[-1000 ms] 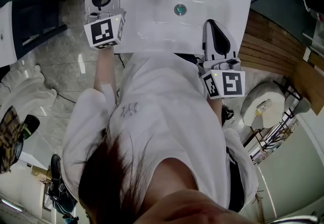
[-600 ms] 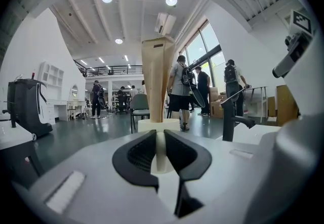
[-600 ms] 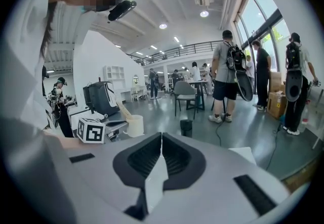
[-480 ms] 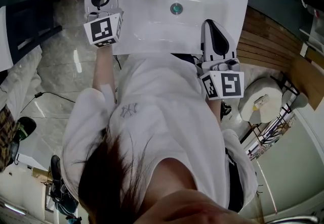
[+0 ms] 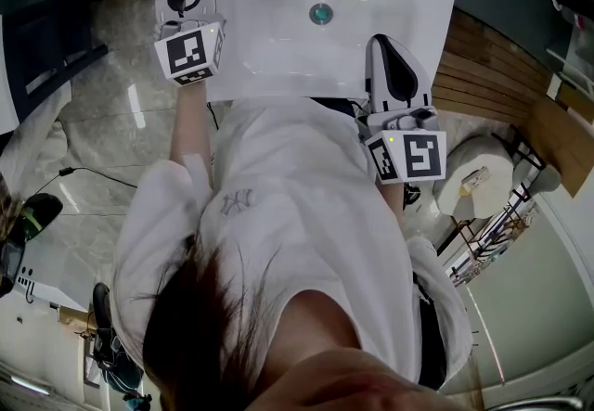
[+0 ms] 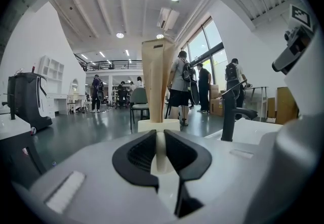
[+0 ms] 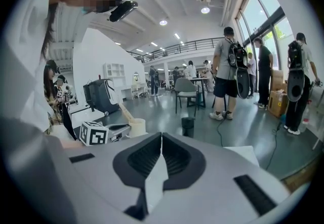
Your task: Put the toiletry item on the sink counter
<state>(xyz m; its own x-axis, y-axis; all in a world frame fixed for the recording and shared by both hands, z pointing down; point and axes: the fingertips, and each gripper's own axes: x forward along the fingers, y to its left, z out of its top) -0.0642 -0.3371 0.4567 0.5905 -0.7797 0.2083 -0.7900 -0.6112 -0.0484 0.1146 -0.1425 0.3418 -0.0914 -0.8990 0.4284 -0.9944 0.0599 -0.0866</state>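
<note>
**Holding the tube at the sink's corner**

Your left gripper [image 6: 161, 135] is clamped on the toiletry tube [image 6: 158, 79]. Its jaws press on the white cap [image 6: 159, 125] at the bottom end. The beige body stands upright above the jaw tips, cap down and flat crimped end up. In the head view the tube sits just past that gripper's tips, at the far corner of the white sink [image 5: 278, 47]. No view shows whether the cap rests on the counter there.

To the right of your left gripper, beyond its tips, stands the black faucet [image 6: 230, 117], well apart from the tube. The drain [image 5: 320, 14] lies between your two grippers, nearer the faucet.

Your right gripper [image 7: 161, 139] has its jaws together with nothing between them. It hangs over the near right edge of the sink, pointing across the basin. Off to its left, its own view catches your left gripper's marker cube [image 7: 94, 133], with the tube just beyond it.

Past both grippers, several people [image 7: 227, 71] stand on the open floor of the hall, near a chair [image 7: 187, 94].
</note>
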